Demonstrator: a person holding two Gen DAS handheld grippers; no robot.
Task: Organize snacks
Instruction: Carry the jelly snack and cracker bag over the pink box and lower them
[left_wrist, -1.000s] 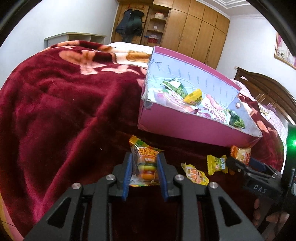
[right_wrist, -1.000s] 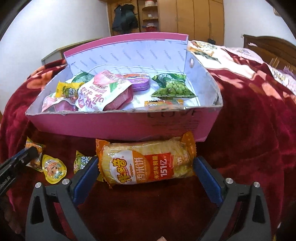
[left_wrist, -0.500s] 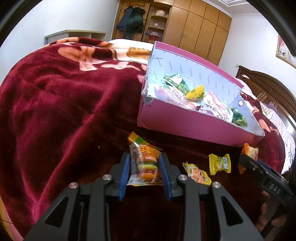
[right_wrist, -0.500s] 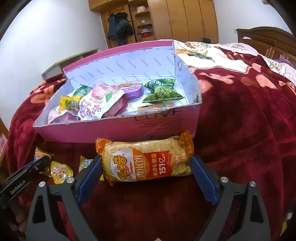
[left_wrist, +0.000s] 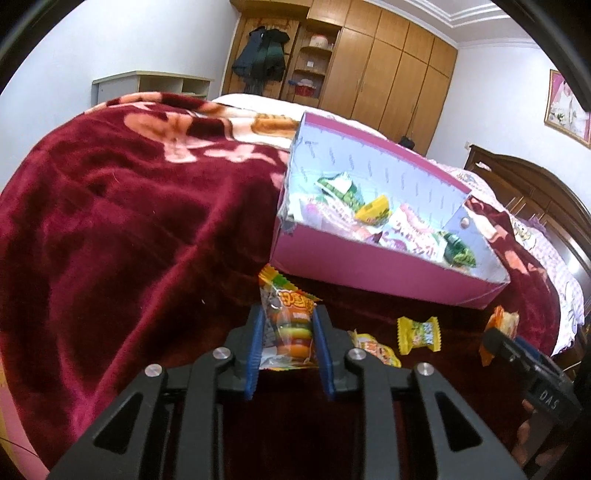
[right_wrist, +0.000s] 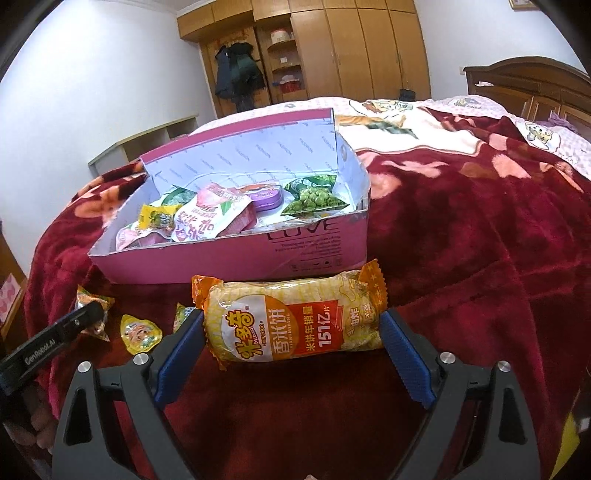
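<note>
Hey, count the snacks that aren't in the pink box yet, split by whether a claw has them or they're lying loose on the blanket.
Held in a claw: 2 (burger gummy packet in the left claw; rice cracker pack in the right claw)
Loose on the blanket: 2 (yellow wrapped candy; jelly cup)
Total: 4
</note>
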